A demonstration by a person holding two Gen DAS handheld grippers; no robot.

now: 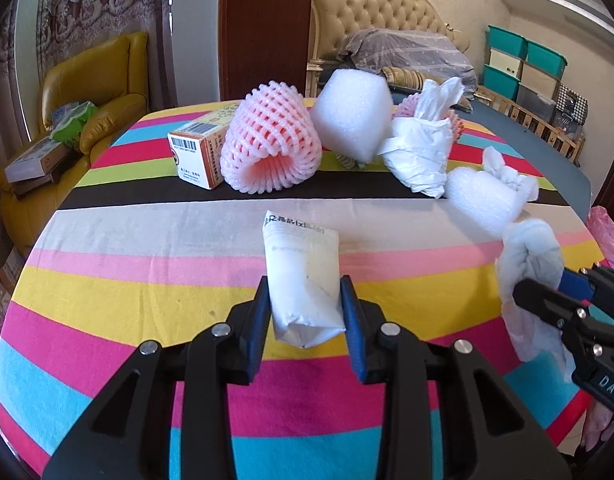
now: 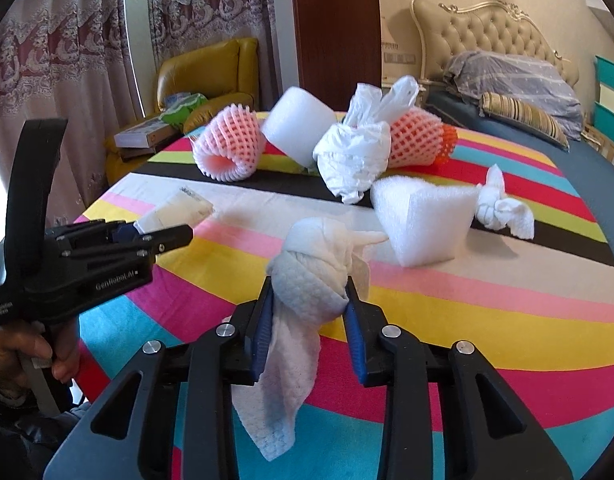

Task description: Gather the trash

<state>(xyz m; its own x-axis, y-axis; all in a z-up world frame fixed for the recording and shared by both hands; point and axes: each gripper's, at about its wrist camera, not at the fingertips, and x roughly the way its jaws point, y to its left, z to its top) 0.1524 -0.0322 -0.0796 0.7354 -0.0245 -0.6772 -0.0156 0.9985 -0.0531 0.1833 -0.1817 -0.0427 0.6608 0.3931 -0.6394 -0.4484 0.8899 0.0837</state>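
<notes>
Gripping a white pouch (image 1: 303, 276), left tongs (image 1: 305, 304); right tongs (image 2: 309, 300) clamp knotted tissue (image 2: 307, 280).

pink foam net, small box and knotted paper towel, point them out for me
pink foam net (image 1: 269, 136), left wrist view, on its meshed side
small box (image 1: 193, 152), left wrist view, on its barcode end
knotted paper towel (image 2: 311, 276), right wrist view, on the knot

yellow armchair (image 2: 205, 72) | lace curtains (image 2: 87, 32) | tufted headboard (image 2: 487, 28)
</notes>
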